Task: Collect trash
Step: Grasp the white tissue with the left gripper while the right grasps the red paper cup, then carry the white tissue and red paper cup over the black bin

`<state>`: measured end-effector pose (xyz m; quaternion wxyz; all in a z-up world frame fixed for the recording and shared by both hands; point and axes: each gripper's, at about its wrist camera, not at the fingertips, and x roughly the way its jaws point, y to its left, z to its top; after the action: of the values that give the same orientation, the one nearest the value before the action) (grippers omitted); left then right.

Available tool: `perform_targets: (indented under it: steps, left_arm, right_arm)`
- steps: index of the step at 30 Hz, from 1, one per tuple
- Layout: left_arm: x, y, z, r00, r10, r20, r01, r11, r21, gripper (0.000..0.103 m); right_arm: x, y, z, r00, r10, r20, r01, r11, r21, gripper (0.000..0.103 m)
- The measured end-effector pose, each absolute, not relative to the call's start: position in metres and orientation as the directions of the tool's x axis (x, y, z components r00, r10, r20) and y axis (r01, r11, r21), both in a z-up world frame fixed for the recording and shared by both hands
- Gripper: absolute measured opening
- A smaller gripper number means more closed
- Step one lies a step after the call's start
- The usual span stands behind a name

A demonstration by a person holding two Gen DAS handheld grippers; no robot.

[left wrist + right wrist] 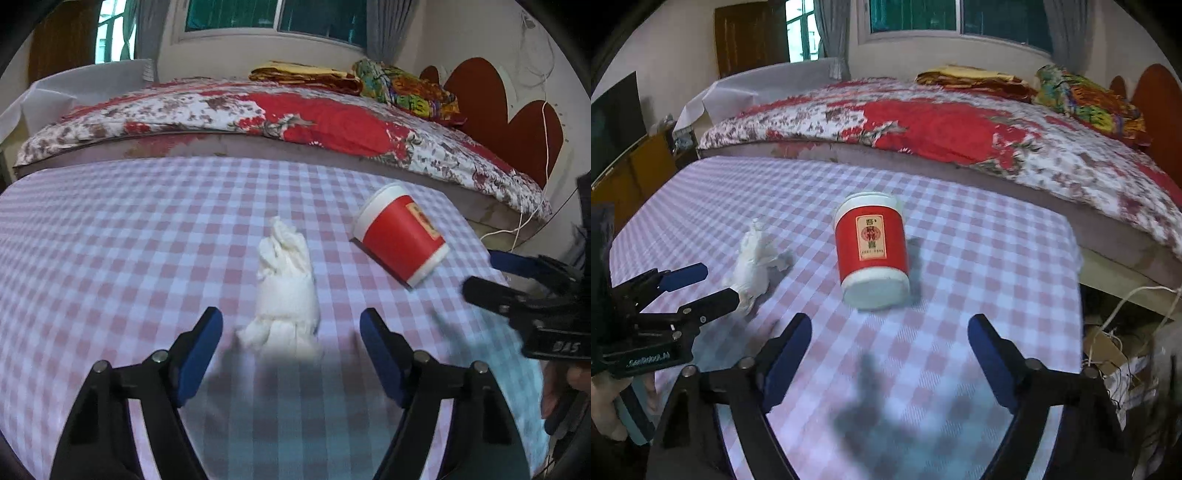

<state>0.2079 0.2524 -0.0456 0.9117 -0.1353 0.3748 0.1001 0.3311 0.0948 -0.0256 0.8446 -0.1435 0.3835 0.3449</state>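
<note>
cup label (871, 236) — print unreadable

On the pink-checked cloth-covered desk (110, 240), the crumpled white tissue (286, 291) lies just ahead of the left hand-held gripper (291, 332). The red paper cup (871, 251) lies on its side ahead of the right hand-held gripper (890, 332), right of the tissue. The floral-quilted bed (942, 129) stands behind the desk.

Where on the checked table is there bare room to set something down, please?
Bare cloth runs left of the crumpled tissue to the table edge, and behind both items toward the bed. It is crowded between the tissue and the tipped red cup, where both tongs point.
</note>
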Motion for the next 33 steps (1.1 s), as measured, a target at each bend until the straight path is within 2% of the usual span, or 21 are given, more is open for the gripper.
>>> perform_targets:
  steps: [5,7,9,11,14,15,16,19,33]
  left_arm:
    - [0.22,0.258,-0.054,0.68,0.075,-0.729,-0.284,0.944,-0.168,0.078]
    - [0.222,0.259,-0.057,0.675,0.066,-0.735,-0.279,0.945,-0.172,0.077]
    - [0.224,0.258,-0.059,0.672,0.063,-0.737,-0.274,0.947,-0.17,0.077]
    - [0.224,0.256,-0.059,0.672,0.056,-0.738,-0.272,0.946,-0.176,0.074]
    - [0.226,0.256,-0.059,0.677,0.05,-0.735,-0.266,0.947,-0.18,0.06]
    - [0.229,0.256,-0.06,0.673,0.044,-0.738,-0.263,0.947,-0.184,0.048]
    - [0.229,0.256,-0.06,0.672,0.032,-0.74,-0.258,0.947,-0.193,0.042]
    - [0.23,0.255,-0.058,0.68,0.032,-0.733,-0.25,0.949,-0.191,0.039]
    - [0.195,0.213,-0.027,0.728,0.031,-0.685,-0.202,0.964,-0.171,0.039]
  right_arm:
    - [0.351,0.123,-0.039,0.441,0.479,-0.759,-0.719,0.695,0.02,0.084]
    - [0.357,0.132,-0.045,0.432,0.476,-0.766,-0.728,0.686,0.016,0.08]
    - [0.364,0.139,-0.051,0.416,0.472,-0.777,-0.736,0.677,0.018,0.067]
    - [0.369,0.143,-0.056,0.402,0.469,-0.787,-0.741,0.672,0.022,0.059]
    - [0.37,0.143,-0.058,0.395,0.479,-0.784,-0.743,0.669,0.034,0.058]
    - [0.37,0.142,-0.057,0.394,0.483,-0.782,-0.743,0.668,0.039,0.058]
    - [0.368,0.141,-0.056,0.399,0.485,-0.778,-0.742,0.669,0.038,0.058]
    - [0.362,0.137,-0.05,0.41,0.492,-0.768,-0.744,0.668,0.031,0.058]
    - [0.299,0.08,-0.015,0.472,0.494,-0.73,-0.72,0.694,0.004,0.057]
